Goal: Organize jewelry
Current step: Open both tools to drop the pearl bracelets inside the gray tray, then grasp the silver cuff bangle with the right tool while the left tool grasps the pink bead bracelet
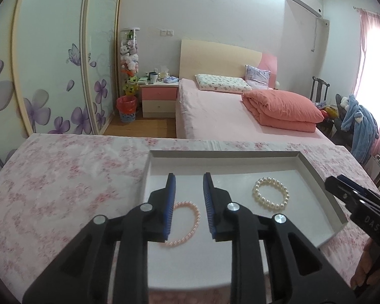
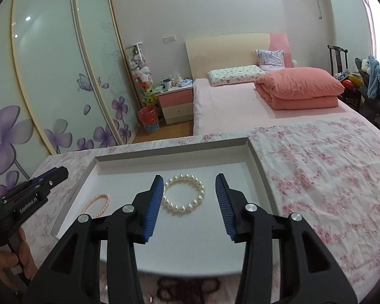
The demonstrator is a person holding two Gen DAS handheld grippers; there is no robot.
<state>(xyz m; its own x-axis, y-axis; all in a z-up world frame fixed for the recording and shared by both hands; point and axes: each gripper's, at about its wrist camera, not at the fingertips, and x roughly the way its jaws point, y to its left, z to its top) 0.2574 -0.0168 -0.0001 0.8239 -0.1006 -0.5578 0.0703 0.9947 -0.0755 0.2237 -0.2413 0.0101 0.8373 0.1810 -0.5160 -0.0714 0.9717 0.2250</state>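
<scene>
A shallow white tray [image 1: 314, 167] lies on the floral cloth and holds two bracelets. A thin pink bead bracelet [image 1: 193, 217] lies below my left gripper [image 1: 189, 177], partly hidden by its left finger. A white pearl bracelet [image 1: 271, 193] lies to the right. My left gripper is open and empty above the tray. In the right wrist view my right gripper [image 2: 190, 177] is open and empty, with the pearl bracelet [image 2: 185, 193] between its fingers on the tray [image 2: 261, 172]. The pink bracelet [image 2: 98, 204] lies at the left.
The tray sits on a table covered by a pink floral cloth [image 1: 63, 177]. Beyond its far edge are a bed [image 1: 228, 111], a nightstand [image 1: 159, 98] and a wardrobe with flower-printed doors [image 1: 50, 76]. The other gripper shows at each view's side [image 1: 354, 197] [image 2: 33, 190].
</scene>
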